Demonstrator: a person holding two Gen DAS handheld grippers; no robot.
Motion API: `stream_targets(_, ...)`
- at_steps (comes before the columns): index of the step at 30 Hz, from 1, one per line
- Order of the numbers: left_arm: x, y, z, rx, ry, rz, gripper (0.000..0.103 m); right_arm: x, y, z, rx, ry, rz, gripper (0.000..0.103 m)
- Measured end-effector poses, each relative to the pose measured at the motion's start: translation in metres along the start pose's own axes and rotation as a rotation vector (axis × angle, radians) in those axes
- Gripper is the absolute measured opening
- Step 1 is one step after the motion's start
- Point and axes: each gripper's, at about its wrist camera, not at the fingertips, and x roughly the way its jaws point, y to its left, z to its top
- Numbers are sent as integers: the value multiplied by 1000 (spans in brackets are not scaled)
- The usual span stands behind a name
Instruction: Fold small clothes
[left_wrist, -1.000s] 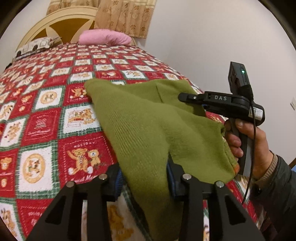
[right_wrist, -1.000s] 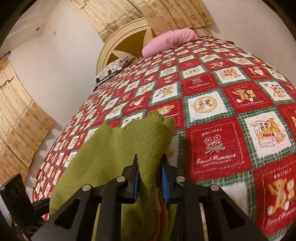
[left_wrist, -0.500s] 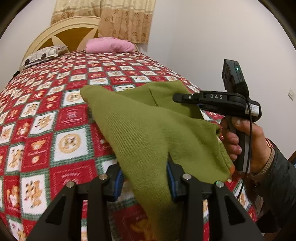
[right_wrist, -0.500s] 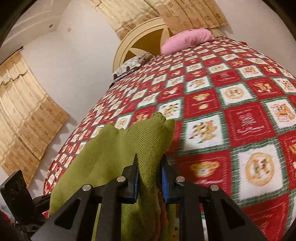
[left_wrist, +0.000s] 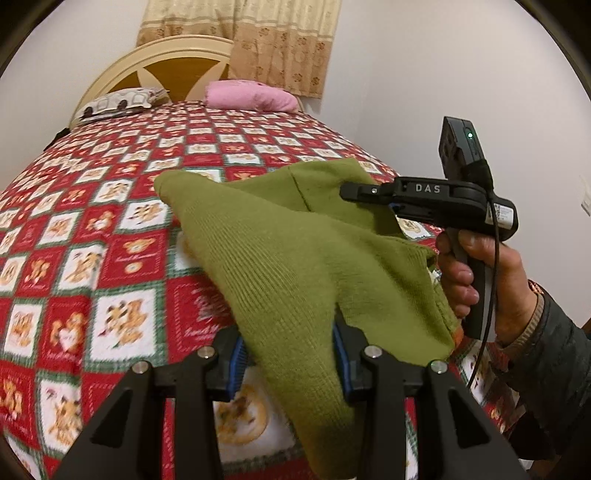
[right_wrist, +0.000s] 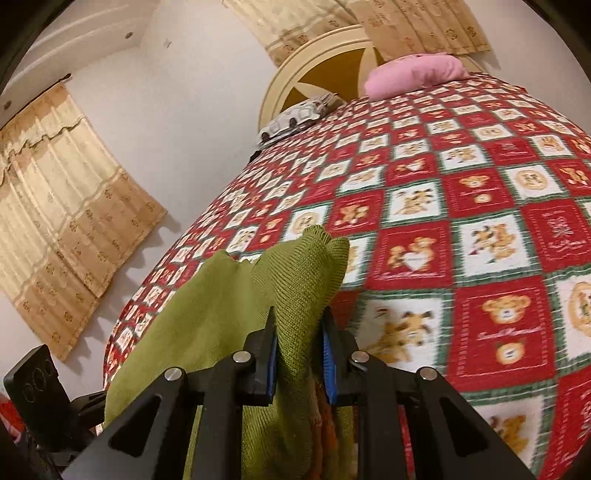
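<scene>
Higher now: ribbed green knit (left_wrist: 280, 258)

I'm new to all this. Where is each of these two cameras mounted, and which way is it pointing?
Left wrist view: on the left gripper, looking up the bed toward the headboard; shows its fingers, plus the right gripper in the person's hand.
Right wrist view: on the right gripper, facing the bedspread; only gripper hardware shows.
Shared: green knit garment, pink pillow.

Green garment (left_wrist: 295, 266) runs off bottom edge of frame. It covers left hand-held gripper (left_wrist: 288, 363) pad faces. Bedspread (left_wrist: 92, 229) prints blurred at lower left.
</scene>
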Motion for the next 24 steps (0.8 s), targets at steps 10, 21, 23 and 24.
stream_targets(10,-34,29,-16,-36,-37,49,41,22,46,-11,-41,26,65,19)
stream_targets(21,-65,59,-33,-76,-69,118,41,54,99,-14,-90,63,128,19)
stream_targets(23,-68,65,-34,-82,-72,128,40,60,105,-15,-96,71,136,19)
stream_targets(24,-70,66,-36,-84,-74,131,40,64,109,-14,-100,75,140,19)
